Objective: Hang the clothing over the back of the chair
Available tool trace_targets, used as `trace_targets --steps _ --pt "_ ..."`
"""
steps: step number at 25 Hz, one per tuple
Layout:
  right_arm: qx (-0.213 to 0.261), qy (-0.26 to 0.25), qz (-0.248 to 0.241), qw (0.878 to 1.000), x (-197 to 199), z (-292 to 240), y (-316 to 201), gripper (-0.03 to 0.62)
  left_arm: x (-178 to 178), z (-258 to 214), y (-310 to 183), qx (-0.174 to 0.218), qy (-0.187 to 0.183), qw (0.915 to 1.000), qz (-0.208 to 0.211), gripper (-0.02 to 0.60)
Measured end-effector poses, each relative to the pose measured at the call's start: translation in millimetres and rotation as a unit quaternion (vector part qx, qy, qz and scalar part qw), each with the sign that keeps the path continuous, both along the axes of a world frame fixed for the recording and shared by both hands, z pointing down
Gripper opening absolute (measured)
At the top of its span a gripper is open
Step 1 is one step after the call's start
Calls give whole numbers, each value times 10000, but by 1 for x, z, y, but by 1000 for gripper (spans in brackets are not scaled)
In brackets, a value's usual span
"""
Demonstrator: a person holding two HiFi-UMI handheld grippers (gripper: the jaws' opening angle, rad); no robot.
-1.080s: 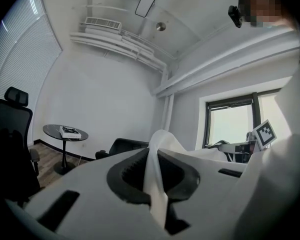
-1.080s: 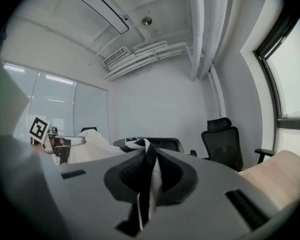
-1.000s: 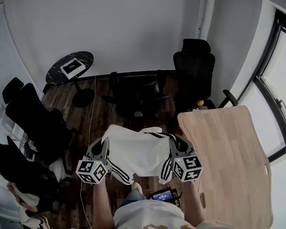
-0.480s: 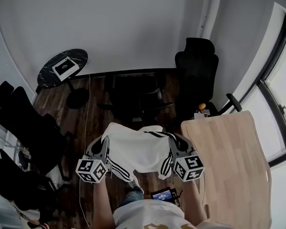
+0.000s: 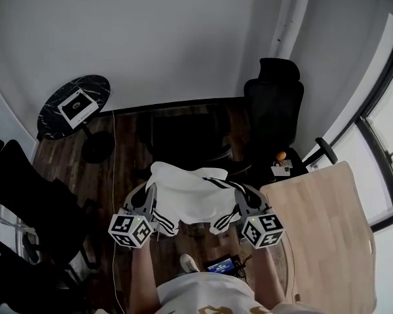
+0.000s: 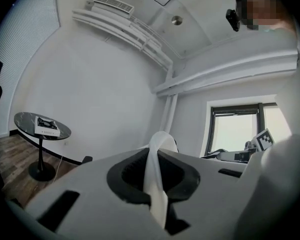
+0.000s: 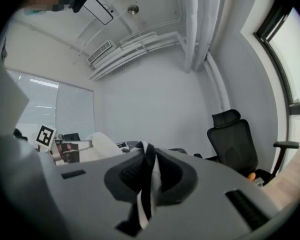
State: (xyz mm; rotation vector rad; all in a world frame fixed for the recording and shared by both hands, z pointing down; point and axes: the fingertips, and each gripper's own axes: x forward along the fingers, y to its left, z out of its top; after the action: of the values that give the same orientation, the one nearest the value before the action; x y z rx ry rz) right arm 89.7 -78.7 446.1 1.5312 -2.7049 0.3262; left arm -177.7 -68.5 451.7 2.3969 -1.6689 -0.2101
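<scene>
Both level: left gripper [image 5: 150,191], right gripper [image 5: 238,191]

Setting: small office. Evidence: a high-backed black office chair [image 5: 273,103] with a headrest stands by the far wall, and more black chairs [image 5: 33,188] stand at left. Pale wooden desk [image 5: 321,241] at right, beside a dark-framed window [image 5: 390,123]. Round dark side table [image 5: 72,103]. Slatted blinds [image 7: 55,109]. Plain white walls, dark wood floor [image 5: 124,156], air vent [image 6: 112,5] near the ceiling.
</scene>
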Motion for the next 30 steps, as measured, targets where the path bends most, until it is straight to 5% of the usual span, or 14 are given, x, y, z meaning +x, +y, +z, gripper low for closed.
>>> trace_targets --steps 20,30 --pt "-101 -392 193 9990 -5 1 -56 20 -14 -2 -63 54 -219 9995 238 31" --pt "2 -368 -28 9993 -14 -13 -71 20 -29 -9 -72 225 153 9995 133 31"
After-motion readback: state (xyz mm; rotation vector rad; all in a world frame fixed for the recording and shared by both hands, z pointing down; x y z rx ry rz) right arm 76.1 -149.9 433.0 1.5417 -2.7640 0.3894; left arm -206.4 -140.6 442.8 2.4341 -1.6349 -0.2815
